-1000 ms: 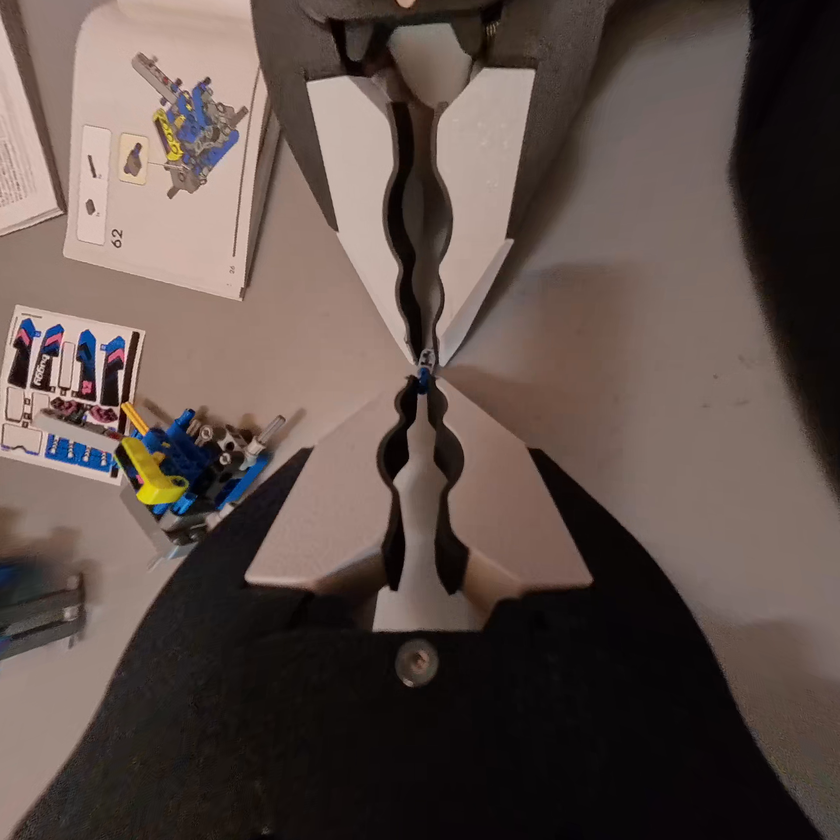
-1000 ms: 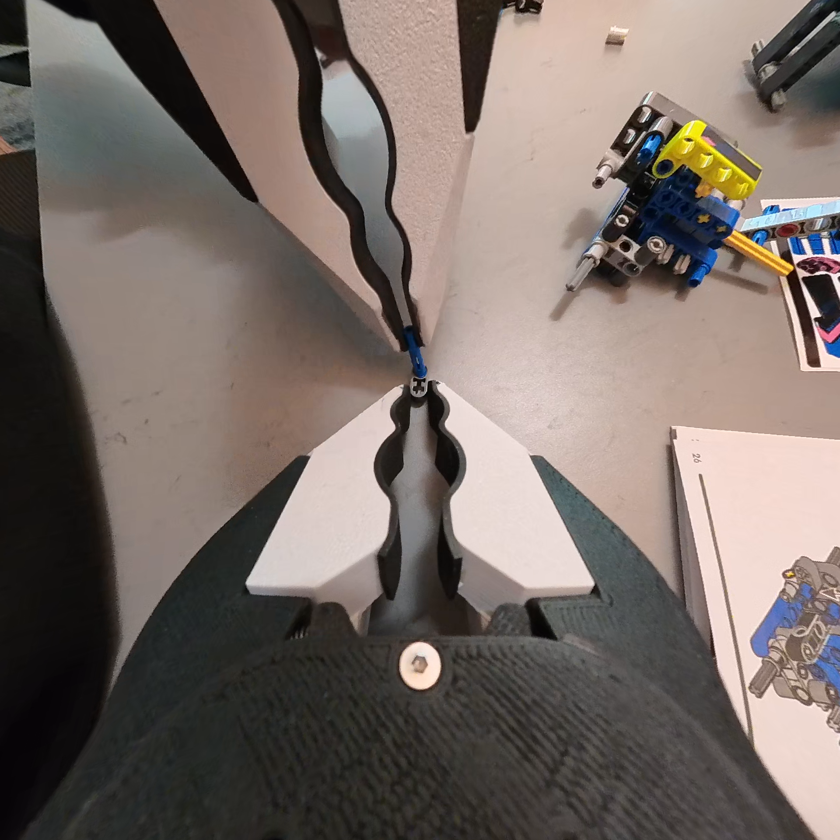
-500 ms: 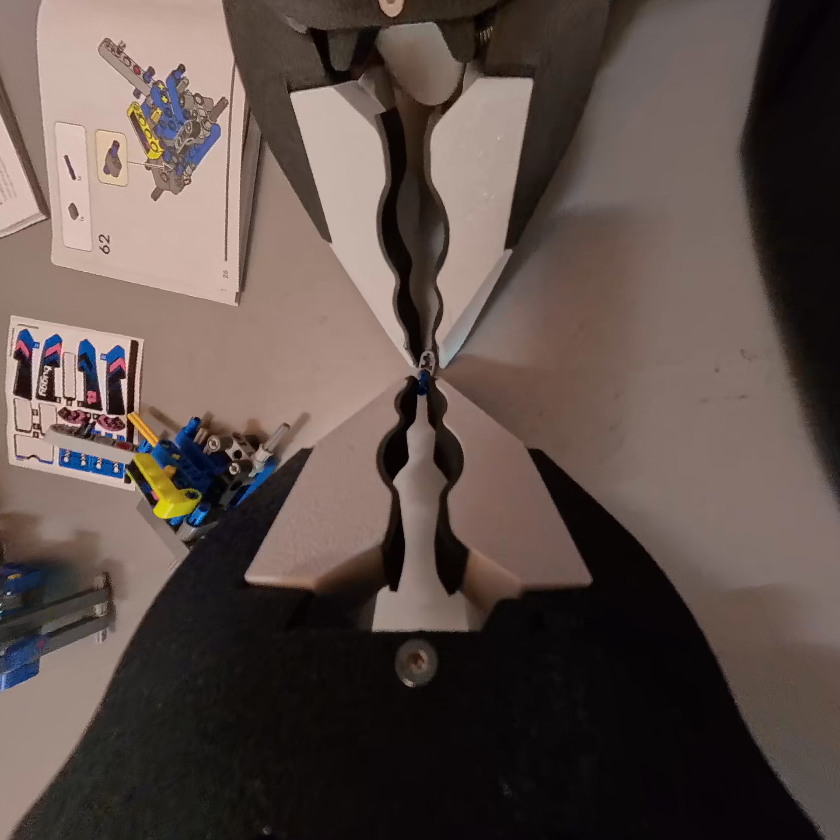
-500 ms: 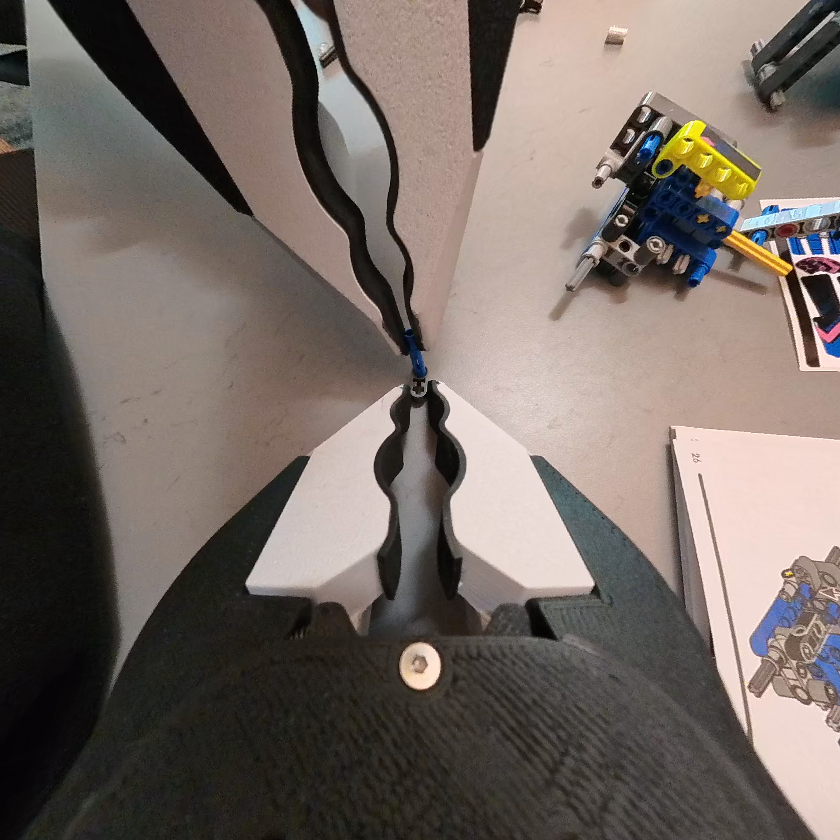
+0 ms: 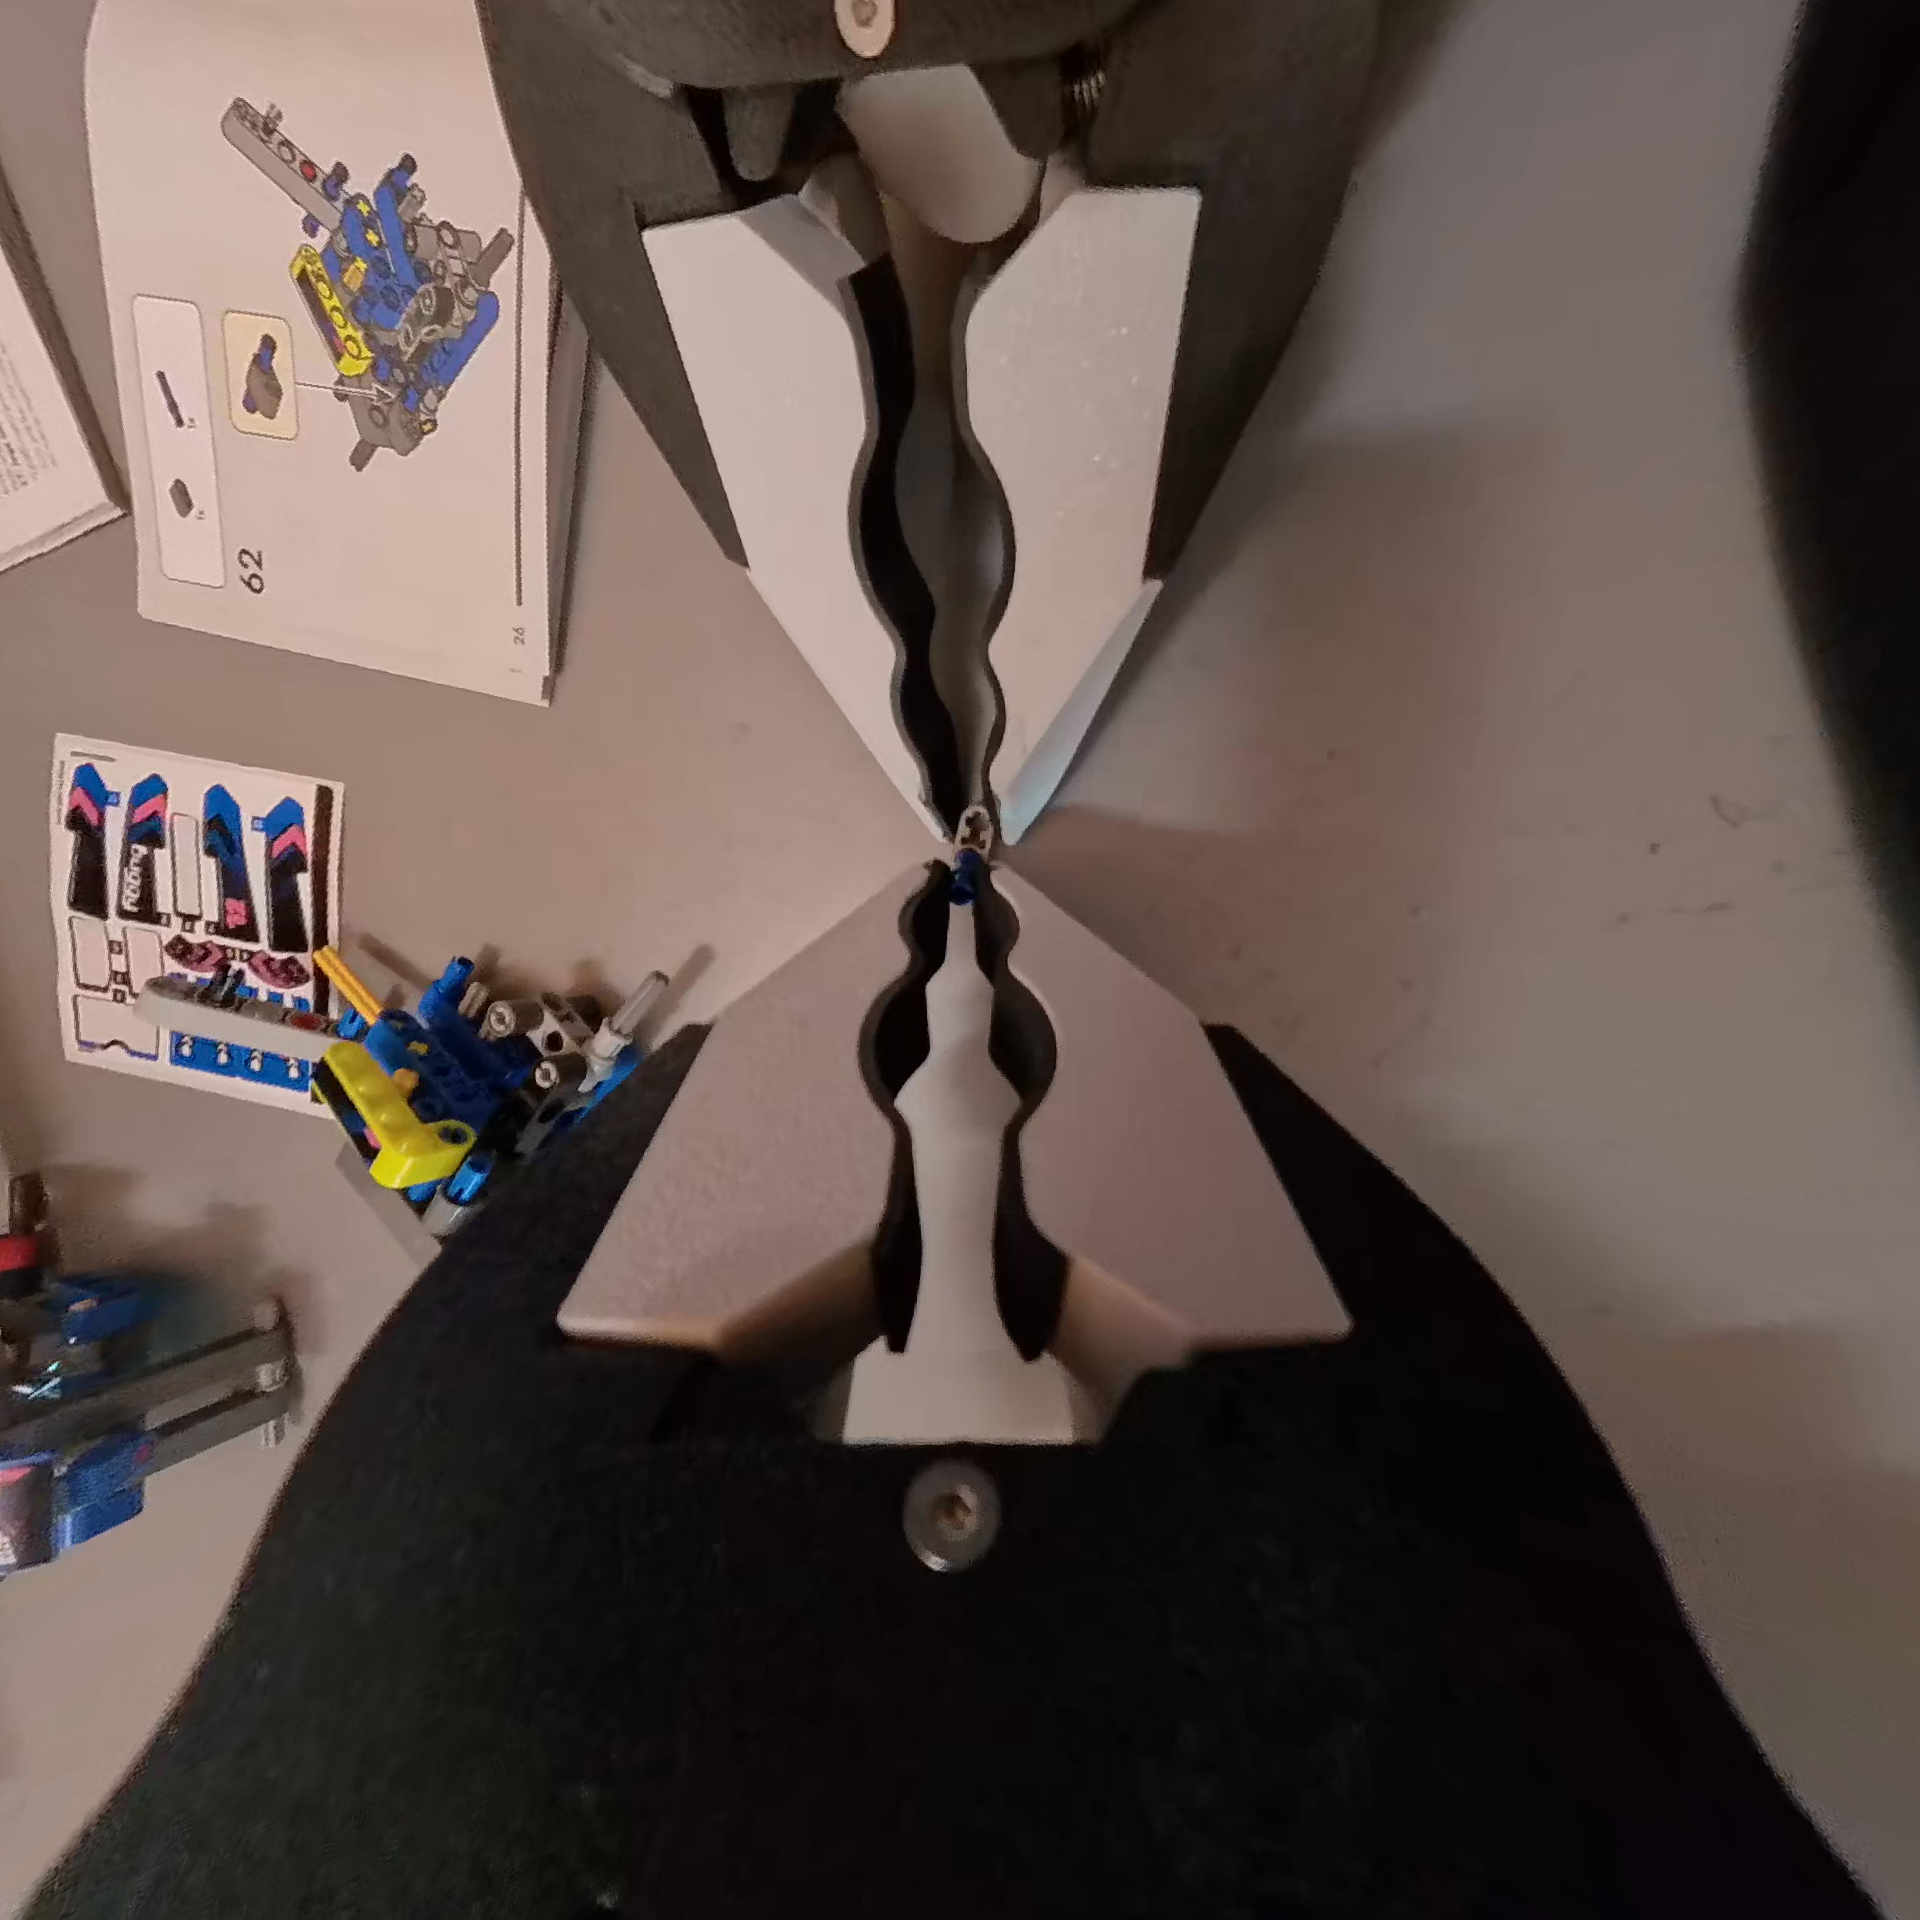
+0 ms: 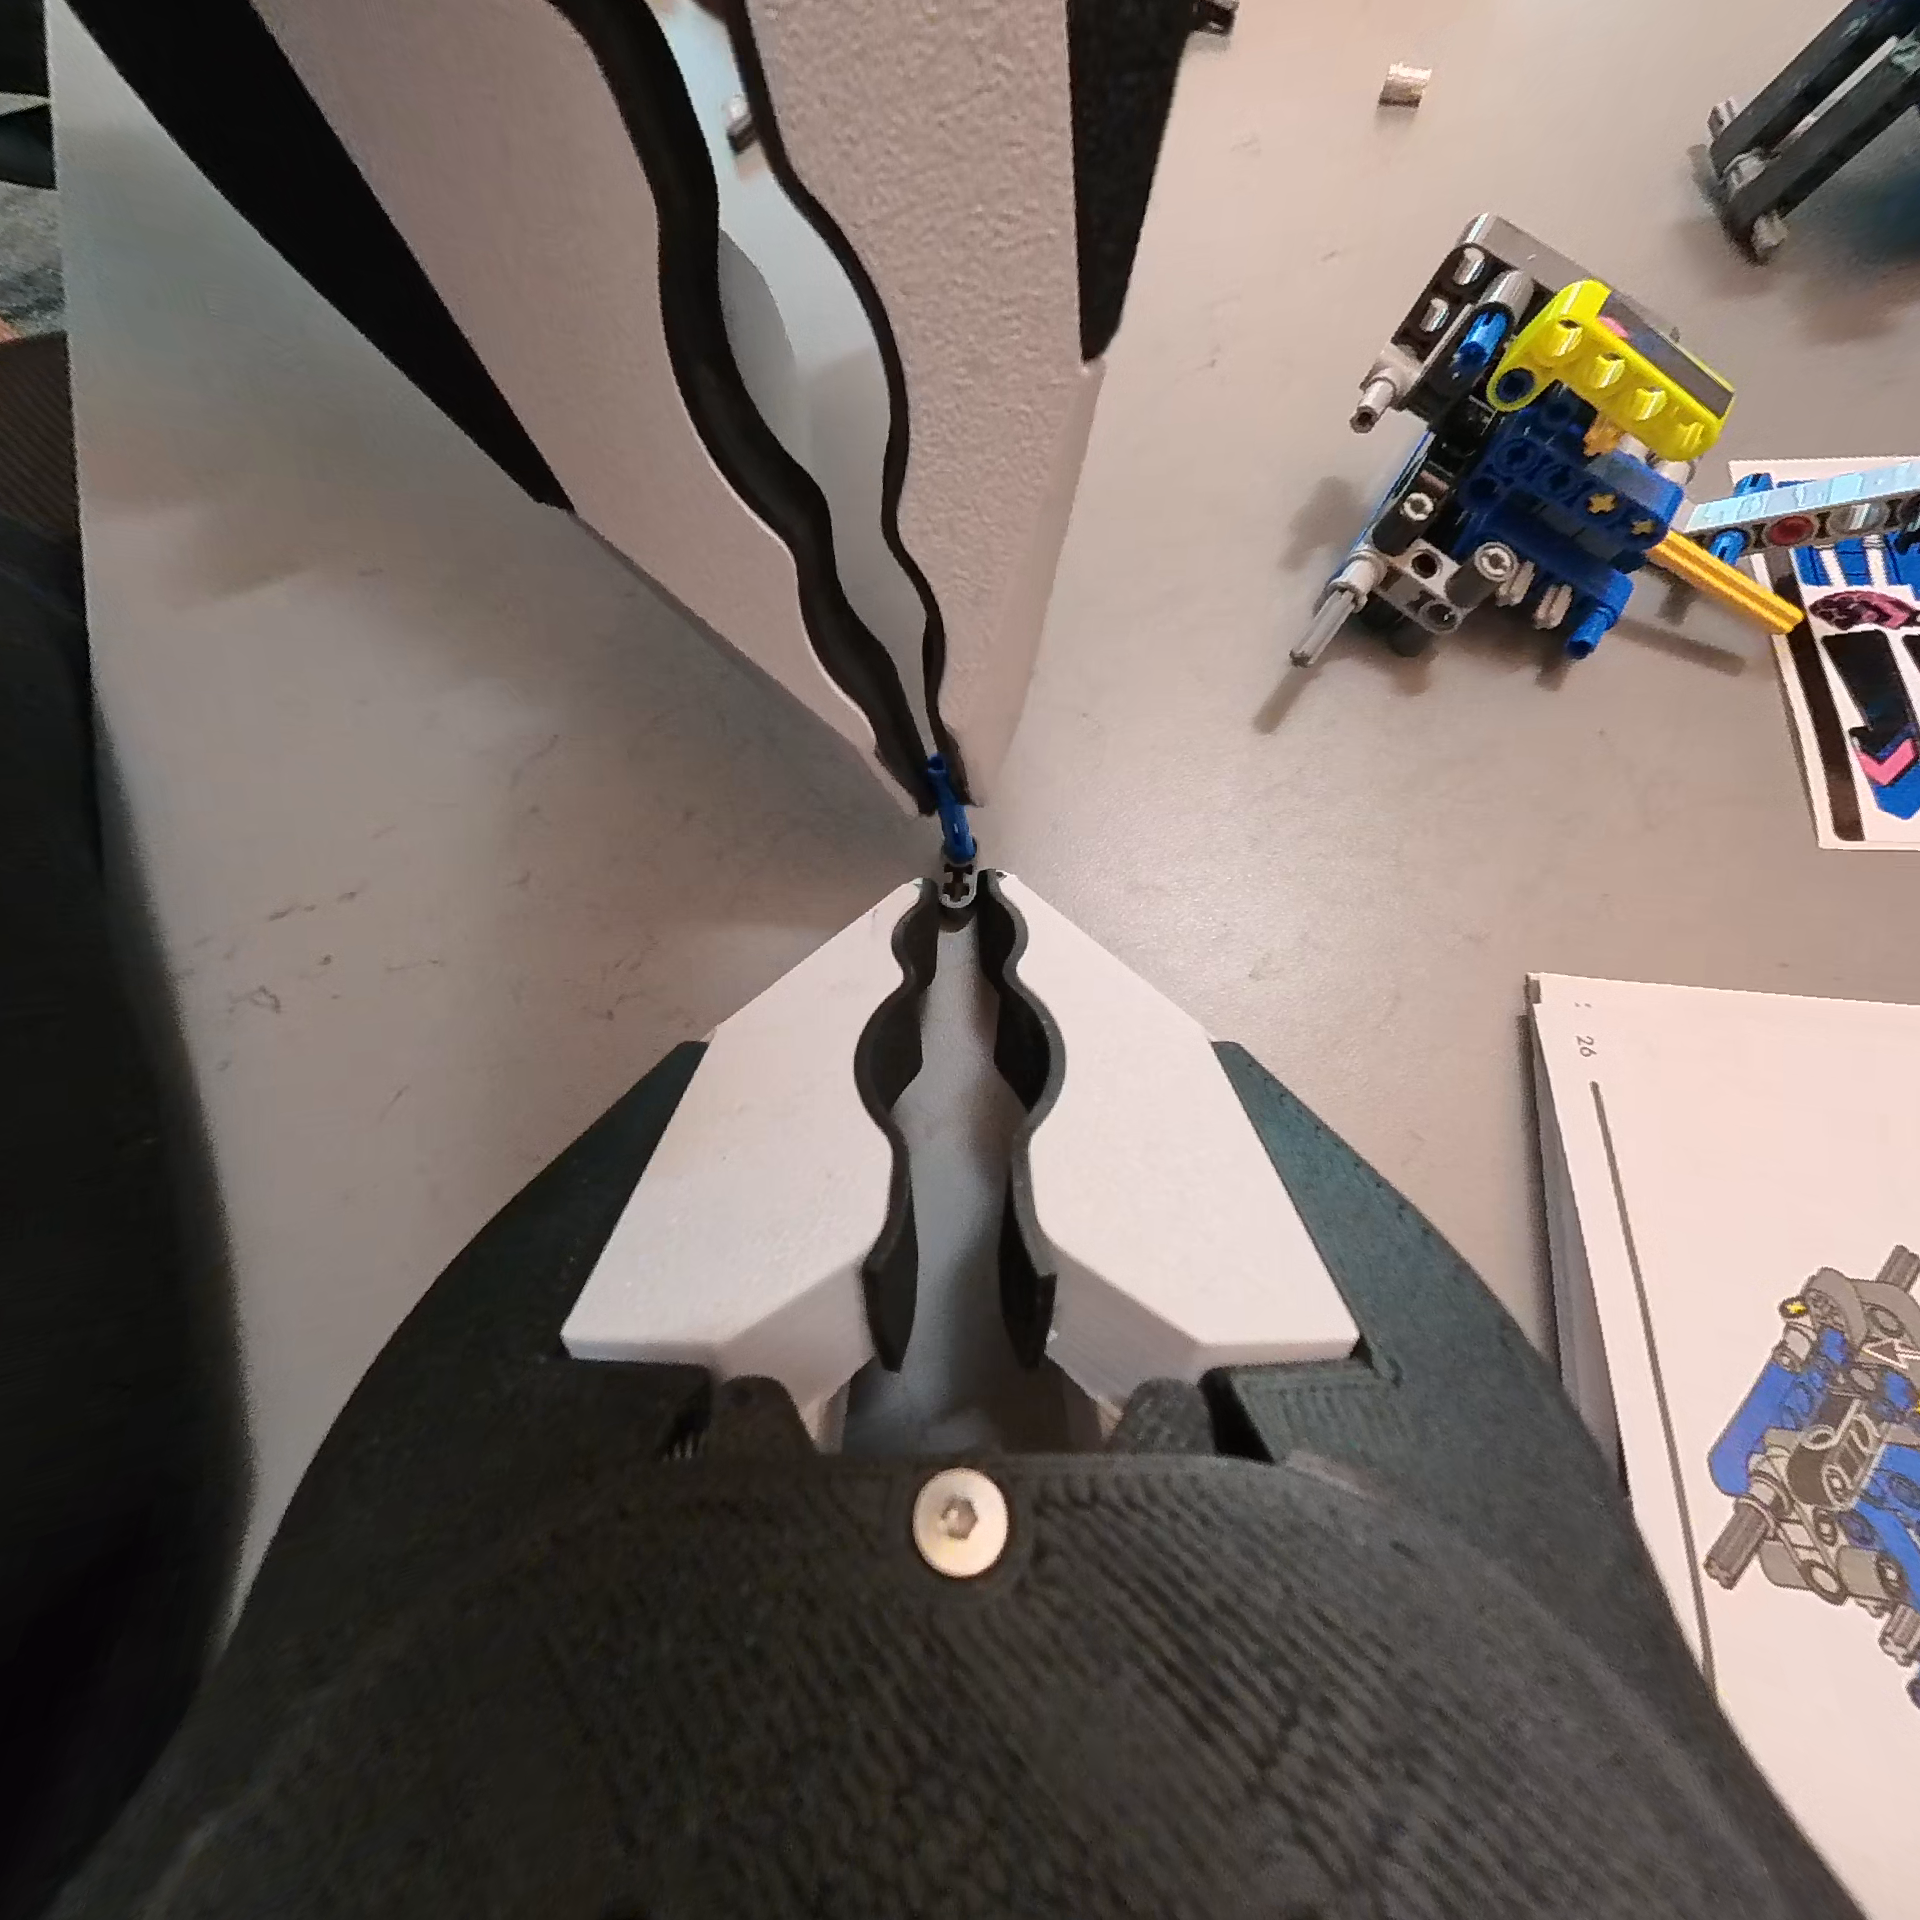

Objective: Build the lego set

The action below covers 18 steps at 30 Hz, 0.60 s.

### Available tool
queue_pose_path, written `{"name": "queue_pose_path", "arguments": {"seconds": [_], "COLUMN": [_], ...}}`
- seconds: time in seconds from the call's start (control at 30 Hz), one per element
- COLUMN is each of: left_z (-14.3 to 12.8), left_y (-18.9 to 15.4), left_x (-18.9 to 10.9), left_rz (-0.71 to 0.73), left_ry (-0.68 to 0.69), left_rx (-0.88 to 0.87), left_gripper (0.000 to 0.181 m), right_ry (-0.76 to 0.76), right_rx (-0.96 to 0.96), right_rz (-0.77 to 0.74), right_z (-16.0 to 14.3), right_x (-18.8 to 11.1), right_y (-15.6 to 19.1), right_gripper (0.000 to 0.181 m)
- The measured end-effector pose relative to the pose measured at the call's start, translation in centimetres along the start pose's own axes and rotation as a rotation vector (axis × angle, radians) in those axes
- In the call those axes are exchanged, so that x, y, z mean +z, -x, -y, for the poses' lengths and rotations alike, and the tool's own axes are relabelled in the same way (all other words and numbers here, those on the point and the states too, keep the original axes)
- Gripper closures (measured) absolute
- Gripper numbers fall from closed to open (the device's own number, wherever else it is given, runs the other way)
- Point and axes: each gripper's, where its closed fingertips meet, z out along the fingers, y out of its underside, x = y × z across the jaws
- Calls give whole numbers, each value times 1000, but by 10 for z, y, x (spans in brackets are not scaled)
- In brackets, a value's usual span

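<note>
My left gripper [image 5: 966,896] is shut on a small blue pin [image 5: 964,881]. My right gripper [image 6: 958,902] is shut on a small grey connector [image 6: 957,888] with a cross hole. The two grippers face each other tip to tip above the table. The pin [image 6: 948,805] points into the connector and touches its end; how deep it sits is hidden. The right gripper [image 5: 975,821] comes in from the top of the left wrist view with the connector [image 5: 977,828]. The partly built blue, yellow and grey model [image 5: 457,1081] lies on the table, apart from both grippers [image 6: 1538,488].
An open instruction booklet [image 5: 343,343] and a sticker sheet [image 5: 197,914] lie to the left; they appear at the right in the right wrist view [image 6: 1745,1299] [image 6: 1849,665]. Another blue and grey assembly [image 5: 104,1423] lies at the far left. A small grey piece [image 6: 1405,81] lies far off. The tips of both grippers are at nearly the same place.
Both grippers stay shut and tip to tip. The left gripper has shifted and tilted slightly against the right one; the pin remains at the connector's end.
</note>
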Motion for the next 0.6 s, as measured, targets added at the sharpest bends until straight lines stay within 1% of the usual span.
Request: {"name": "queue_pose_path", "arguments": {"seconds": [0.13,0.37,0.6], "left_z": [6,6,7], "left_y": [0,0,-1], "left_x": [1,0,1], "left_rz": [27,28,24], "left_ry": [-56,-79,-112], "left_rx": [-24,-65,-33], "left_gripper": [180,180,180], "right_ry": [0,-1,-1], "right_rx": [1,7,3], "right_rz": [1,6,3], "right_z": [0,0,0], "right_x": [0,0,0], "right_y": [0,0,0], "right_gripper": [175,175,175]}}
